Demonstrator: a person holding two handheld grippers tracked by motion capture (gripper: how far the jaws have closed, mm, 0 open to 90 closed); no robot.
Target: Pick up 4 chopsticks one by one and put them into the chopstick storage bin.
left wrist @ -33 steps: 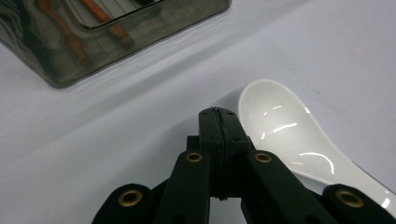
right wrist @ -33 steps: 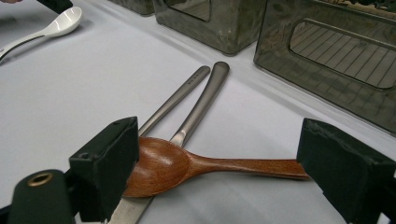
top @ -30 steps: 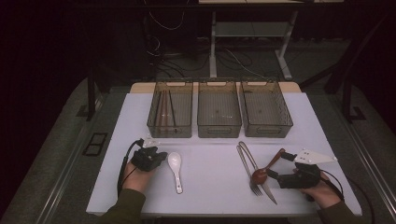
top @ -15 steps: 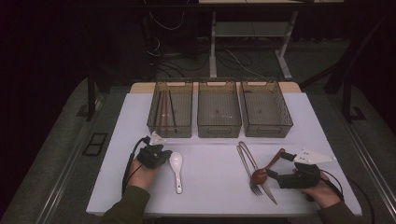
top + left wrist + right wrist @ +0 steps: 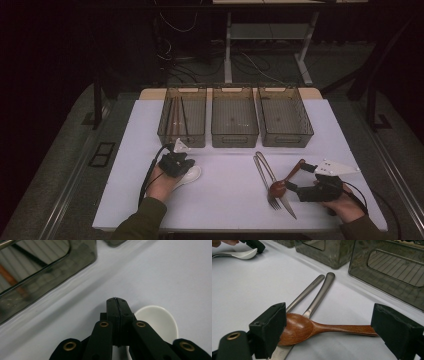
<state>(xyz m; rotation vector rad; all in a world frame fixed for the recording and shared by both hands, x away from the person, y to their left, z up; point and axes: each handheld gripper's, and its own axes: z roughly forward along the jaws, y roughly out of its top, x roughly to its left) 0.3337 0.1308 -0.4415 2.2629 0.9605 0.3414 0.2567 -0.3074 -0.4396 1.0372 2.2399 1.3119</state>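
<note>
My left fingers (image 5: 117, 305) are pressed together above the white spoon (image 5: 160, 320). My right fingers (image 5: 329, 332) are spread around the wooden spoon (image 5: 312, 328) on the table (image 5: 225, 190).

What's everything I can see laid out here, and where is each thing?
Table: one, white, under everything.
Bins: three, smoky clear, in a row at the far side; the left bin holds thin sticks, one reddish brown, one dark.
White spoon: one, near left, bowl beneath the left gripper.
Wooden spoon: one, brown, near right, lying across the fork and knife.
Fork: one, metal, near right.
Knife: one, metal, beside the fork.
Left gripper: black, jaws shut, over the white spoon.
Right gripper: black, jaws open around the wooden spoon.
</note>
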